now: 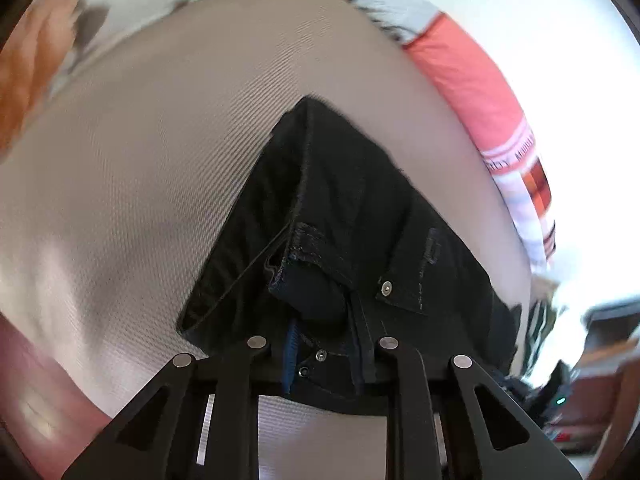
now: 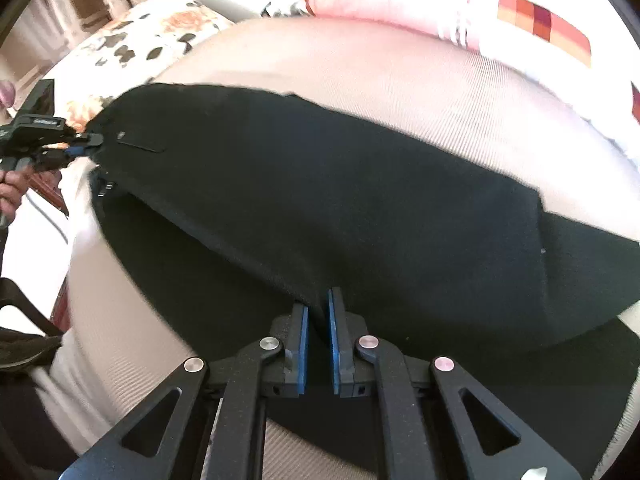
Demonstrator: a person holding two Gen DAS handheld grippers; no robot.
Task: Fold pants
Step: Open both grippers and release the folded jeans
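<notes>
Black pants [image 2: 340, 200] are held up over a beige ribbed bed cover [image 2: 420, 92]. In the left wrist view the waistband with its button [image 1: 386, 288] and fly hangs between my fingers; my left gripper [image 1: 322, 356] is shut on the waistband. It also shows in the right wrist view [image 2: 86, 144], clamped on the waist corner at the far left. My right gripper [image 2: 318, 316] is shut on the folded edge of a pant leg, blue pads [image 2: 304, 336] pinching the cloth. A lower layer of the pants lies beneath on the cover.
A pink and white pillow [image 1: 472, 76] with checkered squares lies along the far side of the bed. A floral cushion [image 2: 152, 36] sits at the far left. A person's hand [image 2: 10, 192] holds the left gripper. Clutter sits off the bed's right edge [image 1: 600, 380].
</notes>
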